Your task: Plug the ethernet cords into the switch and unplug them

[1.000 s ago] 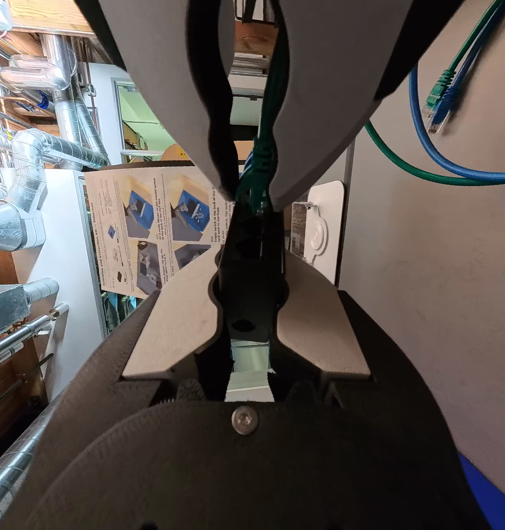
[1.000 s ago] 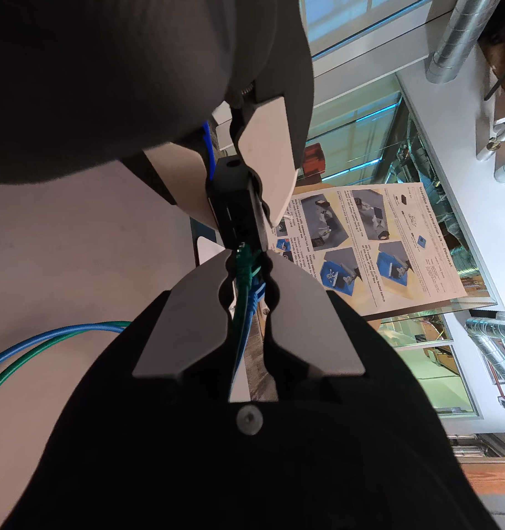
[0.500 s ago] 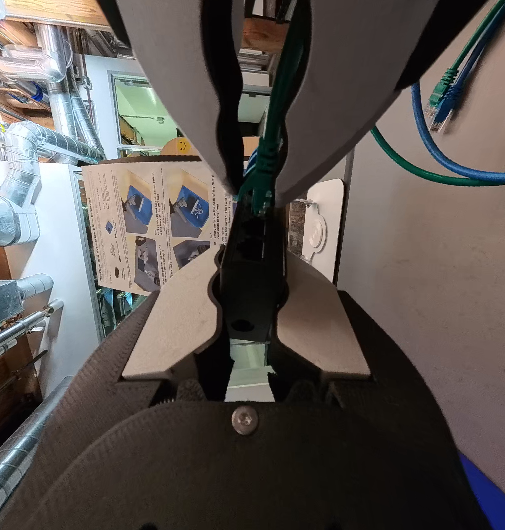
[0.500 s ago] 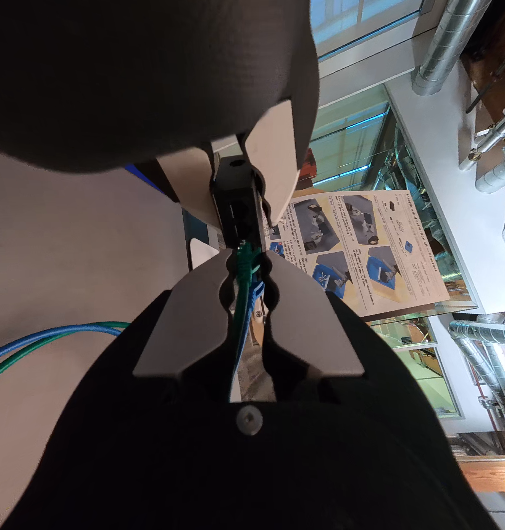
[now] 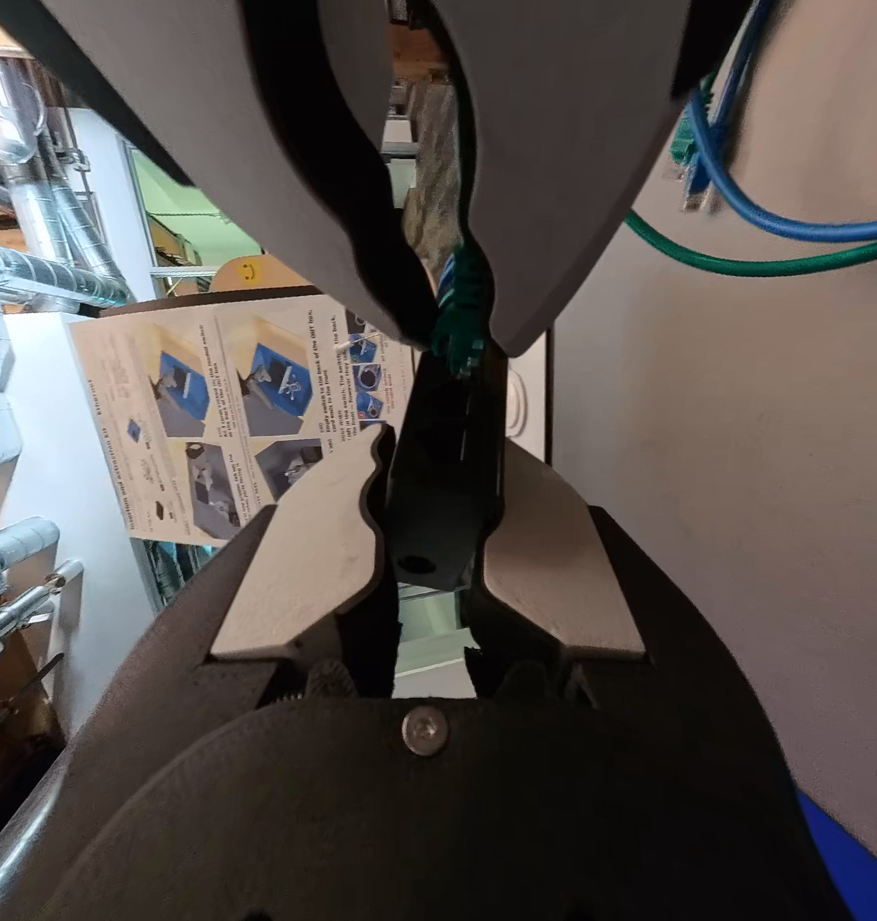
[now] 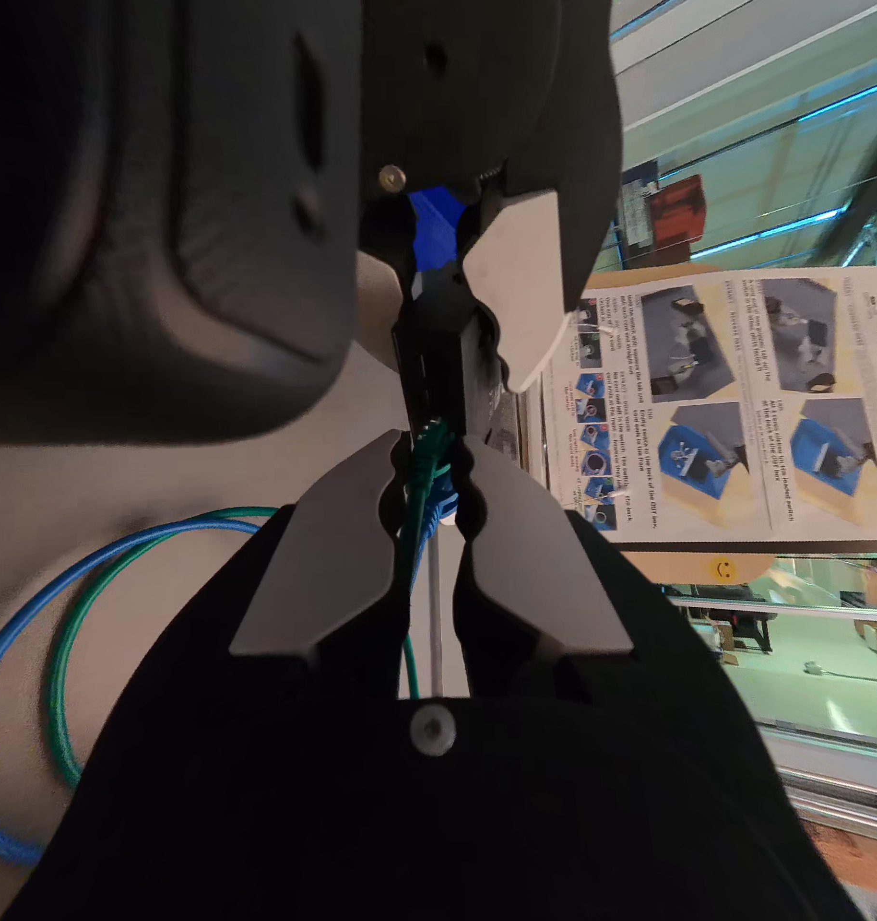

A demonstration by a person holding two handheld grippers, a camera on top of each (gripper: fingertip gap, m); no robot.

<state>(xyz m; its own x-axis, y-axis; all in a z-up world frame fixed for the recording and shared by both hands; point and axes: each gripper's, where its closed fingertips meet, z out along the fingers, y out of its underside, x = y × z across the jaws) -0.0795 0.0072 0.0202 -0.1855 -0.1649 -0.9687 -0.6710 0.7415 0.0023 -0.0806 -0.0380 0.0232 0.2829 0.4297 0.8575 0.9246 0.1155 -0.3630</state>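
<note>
Switch [image 5: 441, 503], a small black box, sits clamped between the two pale fingers [image 5: 317, 558] of my left gripper [image 5: 439, 478], held off the table, with its port face turned toward the opposing tool. My right gripper [image 6: 429, 468] faces it head-on, its fingers pinched onto the boot of the green cord [image 6: 424, 471] just behind the plug. The green plug [image 5: 459, 339] has its tip at the edge of a port on the switch's far end; I cannot tell whether it is seated or only touching. A blue plug [image 6: 439, 493] lies pressed alongside the green one between the same right fingers [image 6: 327, 558], slightly farther from the switch; whether the fingers bear on it I cannot tell.

In the left wrist view, the green and blue cords [image 5: 785, 229] loop across the grey table surface [image 5: 725, 498] on the right. A second pair of free plug ends [image 5: 690, 164], one green and one blue, lies on that surface at the far right, well apart from the switch. A blue bin corner [image 5: 855, 857] shows at the near right edge.

An instruction sheet [image 5: 202, 423] with photographs stands beyond the grippers, left of the switch in the left wrist view. Metal ducting [image 5: 52, 279] runs behind it at far left. Both views are partly motion-blurred.
</note>
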